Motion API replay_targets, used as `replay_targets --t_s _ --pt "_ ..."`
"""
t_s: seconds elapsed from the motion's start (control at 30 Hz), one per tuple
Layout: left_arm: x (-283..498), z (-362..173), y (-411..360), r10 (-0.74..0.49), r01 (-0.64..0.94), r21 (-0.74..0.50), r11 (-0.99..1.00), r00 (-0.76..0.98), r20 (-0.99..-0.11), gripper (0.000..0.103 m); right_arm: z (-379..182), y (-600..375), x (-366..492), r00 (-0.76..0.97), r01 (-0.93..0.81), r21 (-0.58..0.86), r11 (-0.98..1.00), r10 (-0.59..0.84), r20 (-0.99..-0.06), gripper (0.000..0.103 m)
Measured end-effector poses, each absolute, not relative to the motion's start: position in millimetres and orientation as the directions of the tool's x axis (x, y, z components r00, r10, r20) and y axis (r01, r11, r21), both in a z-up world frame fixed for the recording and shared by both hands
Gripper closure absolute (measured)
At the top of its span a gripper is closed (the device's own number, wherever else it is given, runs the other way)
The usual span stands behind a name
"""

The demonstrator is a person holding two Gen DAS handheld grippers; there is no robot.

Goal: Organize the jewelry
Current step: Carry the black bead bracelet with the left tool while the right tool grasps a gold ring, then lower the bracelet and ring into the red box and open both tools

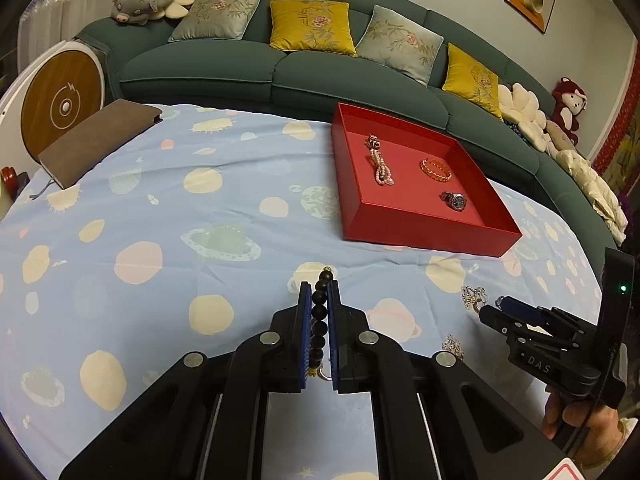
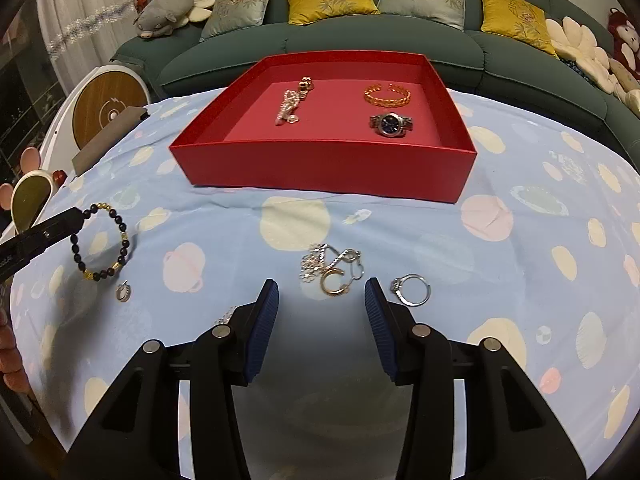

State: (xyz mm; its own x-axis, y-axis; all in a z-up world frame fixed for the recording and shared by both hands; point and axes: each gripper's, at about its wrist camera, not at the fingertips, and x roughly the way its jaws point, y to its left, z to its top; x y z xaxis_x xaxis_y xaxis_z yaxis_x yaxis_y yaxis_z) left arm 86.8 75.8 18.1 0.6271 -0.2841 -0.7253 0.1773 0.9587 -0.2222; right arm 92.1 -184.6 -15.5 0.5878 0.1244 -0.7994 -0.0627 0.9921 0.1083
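My left gripper (image 1: 319, 290) is shut on a black bead bracelet (image 1: 320, 316), whose beads run between the blue pads. In the right wrist view that bracelet (image 2: 100, 244) hangs as a loop from the left gripper (image 2: 78, 216), just above the cloth. My right gripper (image 2: 321, 285) stands open over a tangle of silver chain and a gold hoop (image 2: 330, 270), with nothing between its pads. A silver ring (image 2: 412, 288) lies by its right finger. The red tray (image 2: 320, 168) holds a pearl bracelet (image 2: 290, 106), an orange bangle (image 2: 387, 95) and a watch (image 2: 390, 123).
A small earring (image 2: 123, 292) lies under the hanging bracelet. A brown notebook (image 1: 100, 136) rests at the table's far left corner, beside a round wooden-faced device (image 1: 60, 108). A green sofa (image 1: 280, 68) with cushions runs behind the table. A hand (image 1: 580, 428) grips the right tool.
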Motion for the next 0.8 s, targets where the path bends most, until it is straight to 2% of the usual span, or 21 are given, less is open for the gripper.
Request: replay_targets --t_s 0.13,0.17,0.23,0.3,0.37,0.8 --pt "86.8 18.2 72.4 -0.291 0.186 -0.225 0.957 0.624 -0.725 0.098 -25.6 -186.9 98.6 0.571 -0.057 0.109 0.992 0.122 -0.812 0.064" --pt "86.9 17.6 71.6 -0.291 0.187 -0.224 0.957 0.623 -0.726 0.098 -28.6 -185.9 99.9 0.565 -0.060 0.110 0.992 0.124 -0.816 0.070" --pt "87.1 16.5 70.8 -0.292 0.189 -0.223 0.956 0.619 -0.729 0.098 -30.3 -183.6 100.5 0.572 -0.066 0.096 0.993 0.117 -0.812 0.072" --pt "86.9 16.2 71.2 -0.293 0.189 -0.225 0.956 0.619 -0.728 0.098 -30.3 -180.4 101.8 0.573 -0.077 0.088 0.993 0.116 -0.812 0.081" --pt "87.1 16.0 72.1 -0.291 0.184 -0.225 0.957 0.622 -0.727 0.098 -30.6 -179.9 102.4 0.574 -0.076 0.085 0.993 0.113 -0.811 0.085" --pt "92.3 23.2 84.7 -0.288 0.157 -0.245 0.957 0.636 -0.716 0.098 -10.7 -184.4 92.0 0.616 -0.078 0.098 0.992 0.125 -0.778 0.086"
